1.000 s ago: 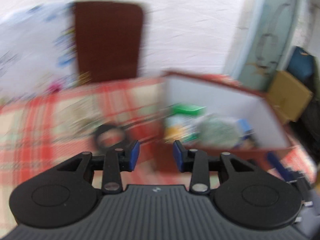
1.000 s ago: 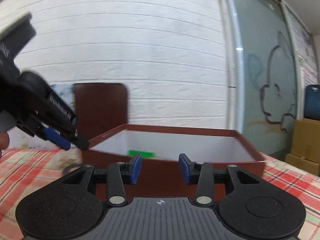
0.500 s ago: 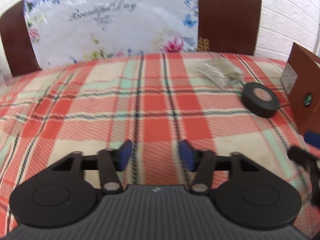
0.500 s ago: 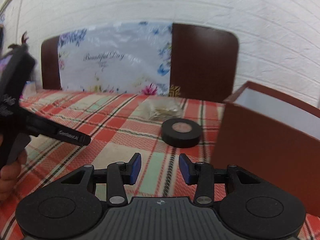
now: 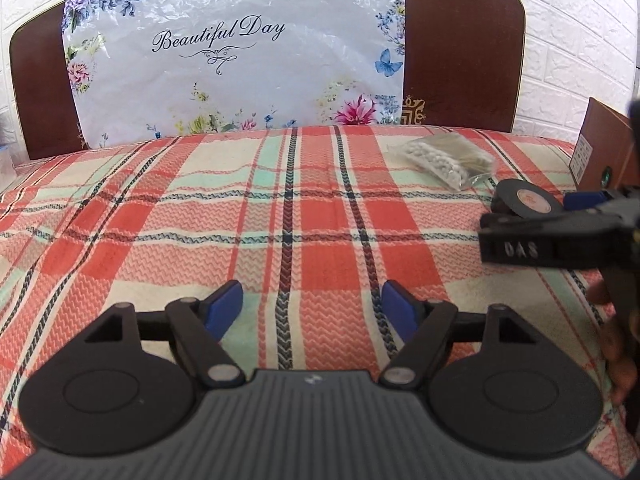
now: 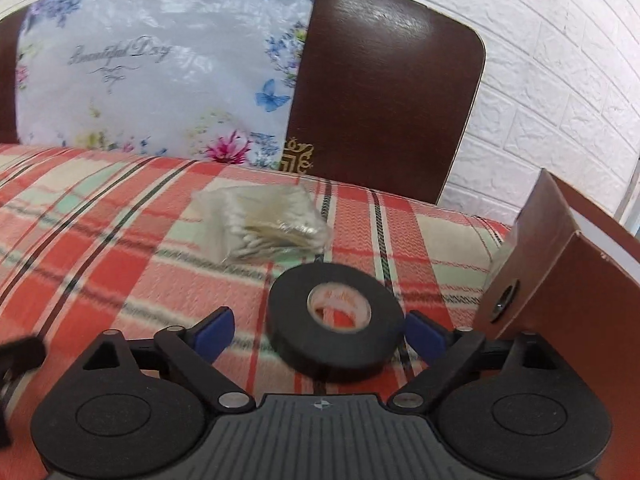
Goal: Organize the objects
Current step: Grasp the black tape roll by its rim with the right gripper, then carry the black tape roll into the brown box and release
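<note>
The roll of black tape (image 6: 335,317) lies flat on the plaid cloth (image 6: 100,216), inside the span of the right gripper (image 6: 316,332). That gripper's blue pads (image 6: 214,334) are spread wide, one on each side of the roll; the right-hand pad sits just beside its rim, though contact cannot be made out. Just beyond the roll rests a clear bag of cotton swabs (image 6: 264,228), slightly blurred. To the right stands the brown box (image 6: 560,280), its near corner close to the tape. From the left wrist view, the left gripper (image 5: 312,312) hangs spread apart over bare cloth, holding nothing, well apart from the tape. A floral plastic bag (image 5: 236,52) leans against the dark headboard (image 5: 464,48) behind.
</note>
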Available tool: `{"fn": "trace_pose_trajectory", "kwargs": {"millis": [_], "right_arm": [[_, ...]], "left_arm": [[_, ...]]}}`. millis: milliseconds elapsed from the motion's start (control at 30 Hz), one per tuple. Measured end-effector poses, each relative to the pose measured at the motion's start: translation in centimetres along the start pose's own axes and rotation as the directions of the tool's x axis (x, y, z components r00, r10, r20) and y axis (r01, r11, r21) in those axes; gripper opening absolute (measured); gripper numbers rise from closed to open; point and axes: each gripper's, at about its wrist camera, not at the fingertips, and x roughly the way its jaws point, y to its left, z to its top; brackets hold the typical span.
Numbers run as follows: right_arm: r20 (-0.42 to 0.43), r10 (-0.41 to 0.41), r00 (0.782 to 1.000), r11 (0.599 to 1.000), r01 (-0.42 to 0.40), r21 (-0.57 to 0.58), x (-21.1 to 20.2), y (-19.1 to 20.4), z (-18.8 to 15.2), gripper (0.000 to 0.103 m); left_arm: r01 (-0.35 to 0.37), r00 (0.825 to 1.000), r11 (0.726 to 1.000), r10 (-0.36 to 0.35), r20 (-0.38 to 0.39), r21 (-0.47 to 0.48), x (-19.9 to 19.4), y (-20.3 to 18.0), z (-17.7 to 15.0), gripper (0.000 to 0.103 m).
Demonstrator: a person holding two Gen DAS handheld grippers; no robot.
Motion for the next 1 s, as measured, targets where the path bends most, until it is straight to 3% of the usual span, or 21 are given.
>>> {"fn": "trace_pose_trajectory", "kwargs": {"millis": [67, 133, 333, 600, 700, 767, 833, 867, 933, 1000], "right_arm": [[-0.006, 0.011, 1.000, 1.000, -0.011, 0.010, 1.0, -0.2, 0.4, 0.091], [-0.003, 0.019, 1.000, 1.000, -0.019, 0.022, 1.1, -0.8, 0.4, 0.079], [0.018, 0.100, 0.995, 0.995, -0.099, -0.026, -1.3, -1.3, -1.2, 0.078], [0.022, 0.169, 0.985, 0.983, -0.167, -0.072, -9.9, -2.8, -6.9, 0.078], [0.013, 0.156, 0.988, 0.987, -0.155, -0.031, -12.4, -3.5, -8.7, 0.079], [0.000, 0.149, 0.989, 0.988, -0.149, 0.026, -13.1, -4.3, -9.4, 0.089], [-0.021, 0.167, 0.986, 0.984, -0.166, 0.069, -13.1, -4.9, -9.7, 0.090], [-0.028, 0.178, 0.984, 0.980, -0.175, 0.090, -13.0, -5.1, -9.9, 0.089], [-0.031, 0.188, 0.982, 0.977, -0.183, 0.107, -12.8, -5.3, -9.9, 0.089], [-0.029, 0.181, 0.983, 0.979, -0.177, 0.098, -12.8, -4.9, -9.9, 0.089]], "left_arm": [[0.001, 1.000, 1.000, -0.001, 0.000, 0.000, 0.0, 0.0, 0.0, 0.079], [0.000, 1.000, 1.000, 0.000, 0.000, 0.000, 0.0, 0.0, -0.1, 0.079], [-0.004, 1.000, 1.000, 0.004, 0.000, 0.002, 0.0, -0.1, -0.1, 0.080], [-0.006, 1.000, 1.000, 0.006, 0.000, 0.004, 0.0, -0.2, -0.1, 0.080], [-0.015, 1.000, 1.000, 0.015, -0.003, 0.016, 0.1, -0.3, 0.0, 0.080], [-0.022, 1.000, 0.999, 0.022, -0.016, 0.028, 0.1, -0.4, 0.1, 0.080], [-0.037, 0.998, 0.999, 0.039, -0.053, 0.040, -0.1, -0.9, 0.7, 0.079], [-0.016, 0.996, 0.999, 0.018, -0.083, 0.030, -0.4, -1.1, 1.1, 0.078], [0.108, 0.984, 0.994, -0.109, -0.143, -0.020, -1.3, -1.8, 1.9, 0.072], [0.235, 0.950, 0.969, -0.245, -0.195, -0.070, -2.5, -3.1, 2.6, 0.070]]}}
